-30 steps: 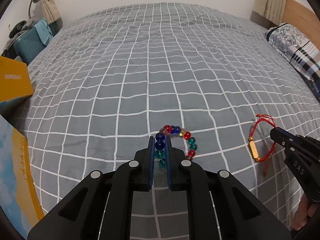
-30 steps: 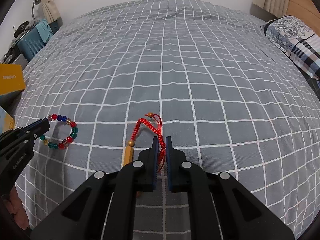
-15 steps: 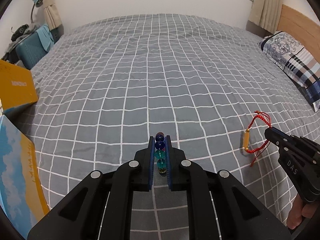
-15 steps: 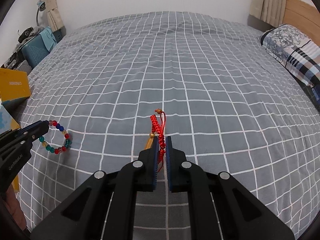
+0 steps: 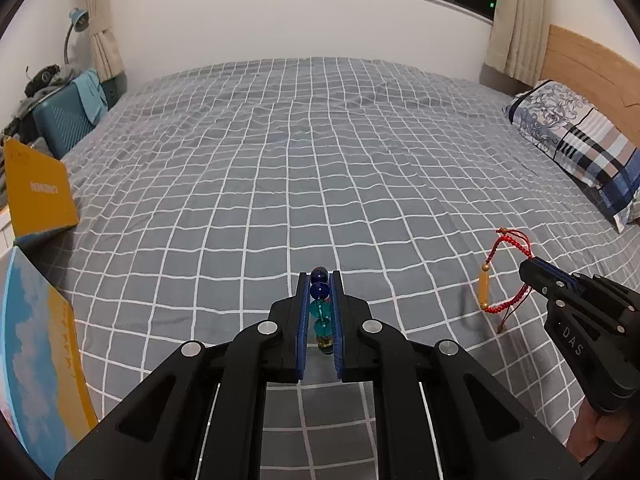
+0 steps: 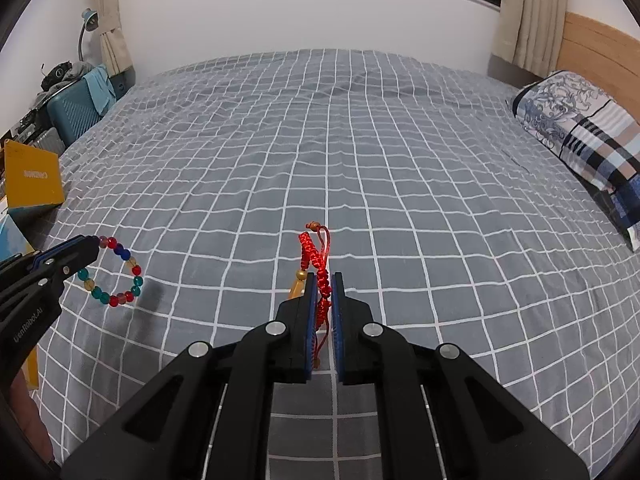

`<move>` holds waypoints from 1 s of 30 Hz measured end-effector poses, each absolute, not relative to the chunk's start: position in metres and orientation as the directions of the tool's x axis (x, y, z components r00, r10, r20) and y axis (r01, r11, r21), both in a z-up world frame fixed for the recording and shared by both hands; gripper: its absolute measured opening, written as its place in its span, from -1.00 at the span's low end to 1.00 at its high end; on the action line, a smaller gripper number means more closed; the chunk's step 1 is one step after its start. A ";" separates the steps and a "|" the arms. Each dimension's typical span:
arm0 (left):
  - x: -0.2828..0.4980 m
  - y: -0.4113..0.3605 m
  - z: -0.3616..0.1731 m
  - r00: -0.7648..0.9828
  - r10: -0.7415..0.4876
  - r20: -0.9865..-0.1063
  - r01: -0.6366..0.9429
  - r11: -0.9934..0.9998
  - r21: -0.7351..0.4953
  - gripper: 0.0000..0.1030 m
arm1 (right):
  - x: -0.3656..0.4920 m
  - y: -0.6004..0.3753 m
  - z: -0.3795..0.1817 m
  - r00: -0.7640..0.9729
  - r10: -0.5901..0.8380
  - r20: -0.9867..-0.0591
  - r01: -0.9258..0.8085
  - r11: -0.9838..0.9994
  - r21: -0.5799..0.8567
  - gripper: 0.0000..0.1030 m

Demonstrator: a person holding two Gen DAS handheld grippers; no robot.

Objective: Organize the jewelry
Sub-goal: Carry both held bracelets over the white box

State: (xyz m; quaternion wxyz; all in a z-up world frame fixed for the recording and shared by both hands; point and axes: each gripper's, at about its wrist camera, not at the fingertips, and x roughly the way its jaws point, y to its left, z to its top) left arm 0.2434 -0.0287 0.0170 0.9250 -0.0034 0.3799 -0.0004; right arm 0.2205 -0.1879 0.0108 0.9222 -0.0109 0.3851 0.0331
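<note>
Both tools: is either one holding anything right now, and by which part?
Left tool pinches the beaded bracelet by its blue and teal beads. Right tool pinches the red cord bracelet by its braided cord, not the gold tube.

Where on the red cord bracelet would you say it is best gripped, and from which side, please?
Grip the red cord bracelet on its woven red section, as the right gripper does now, coming from above. The braid is thin and soft, so the fingers close flat on it, whereas the smooth gold tube bead would probably slip or roll.
</note>
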 end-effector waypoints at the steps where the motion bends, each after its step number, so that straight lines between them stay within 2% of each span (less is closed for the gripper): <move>1: 0.243 -0.028 0.018 0.713 0.000 -0.701 -0.004 1.000 -0.004 -0.82 | 0.220 -0.187 0.012 0.704 0.052 -0.708 -0.070 0.998 0.004 -0.88; 15: 0.212 0.001 0.041 0.722 0.032 -0.691 -0.043 0.999 0.002 -0.82 | 0.197 -0.156 0.048 0.726 0.076 -0.683 -0.097 0.995 0.007 -0.88; 30: 0.150 0.073 0.104 0.755 0.113 -0.645 -0.136 0.991 0.015 -0.82 | 0.157 -0.071 0.104 0.747 0.140 -0.650 -0.198 0.980 -0.017 -0.88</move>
